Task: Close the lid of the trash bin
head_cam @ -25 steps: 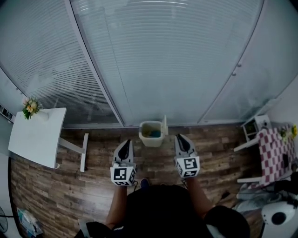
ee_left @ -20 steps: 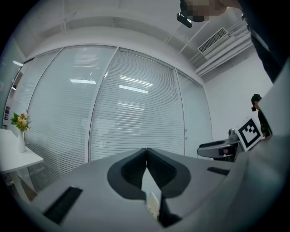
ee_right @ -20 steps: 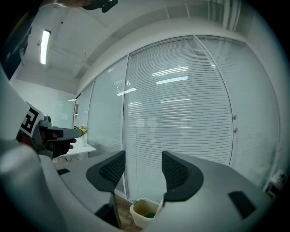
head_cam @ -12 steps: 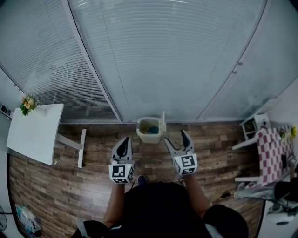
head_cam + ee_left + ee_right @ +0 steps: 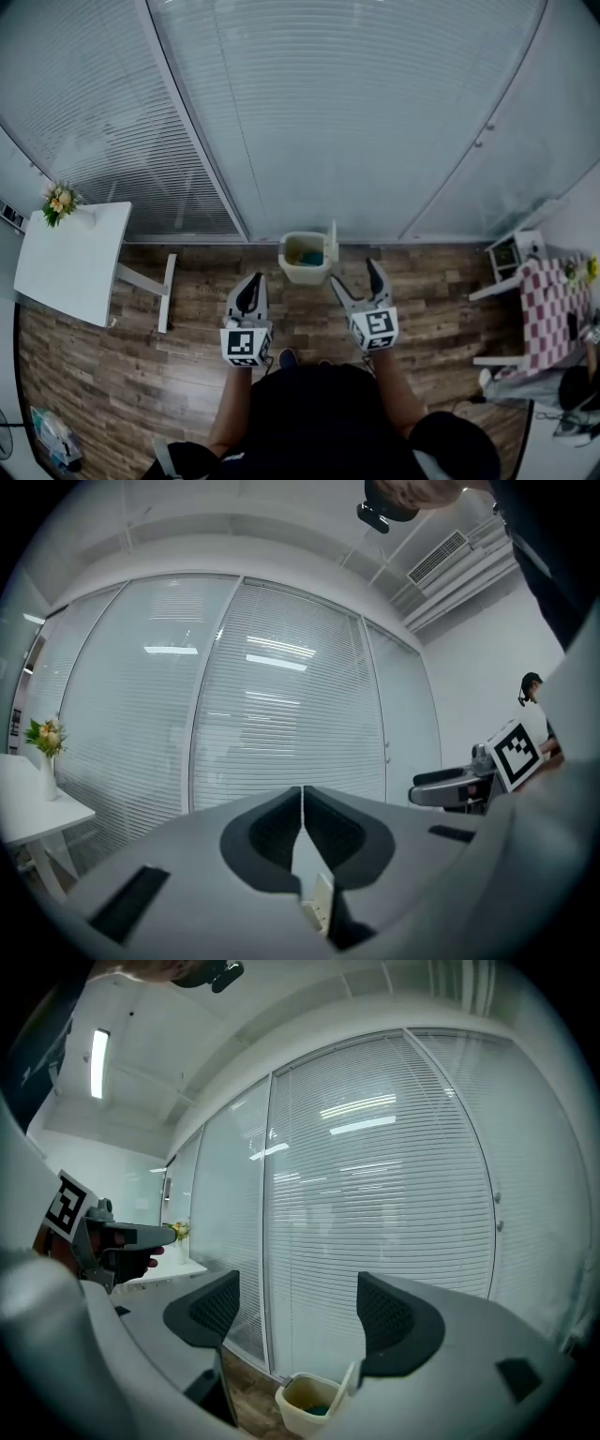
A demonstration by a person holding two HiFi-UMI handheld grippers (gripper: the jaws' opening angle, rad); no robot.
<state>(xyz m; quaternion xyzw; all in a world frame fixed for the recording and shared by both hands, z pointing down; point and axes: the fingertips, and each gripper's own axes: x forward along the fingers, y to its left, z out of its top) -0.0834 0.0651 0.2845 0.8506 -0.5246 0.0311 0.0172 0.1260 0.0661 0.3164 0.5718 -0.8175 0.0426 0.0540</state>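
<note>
A small cream trash bin [image 5: 304, 259] stands on the wood floor against the glass wall, with its lid [image 5: 333, 243] upright at its right side and something blue-green inside. In the right gripper view the bin [image 5: 307, 1406] and its raised lid [image 5: 349, 1381] sit low between the jaws, still some way ahead. My right gripper [image 5: 356, 277] [image 5: 295, 1312] is open; its jaws have just been opening, with nothing between them. My left gripper [image 5: 251, 285] [image 5: 302, 803] is shut and empty, held level to the left of the bin.
A white table [image 5: 70, 262] with a vase of flowers [image 5: 58, 201] stands at the left. A chequered table [image 5: 551, 314] and white chairs are at the right. Glass panels with blinds [image 5: 309, 122] close off the space behind the bin.
The right gripper's jaws went from shut to wide open. Both grippers otherwise stay about where they were, in front of the bin.
</note>
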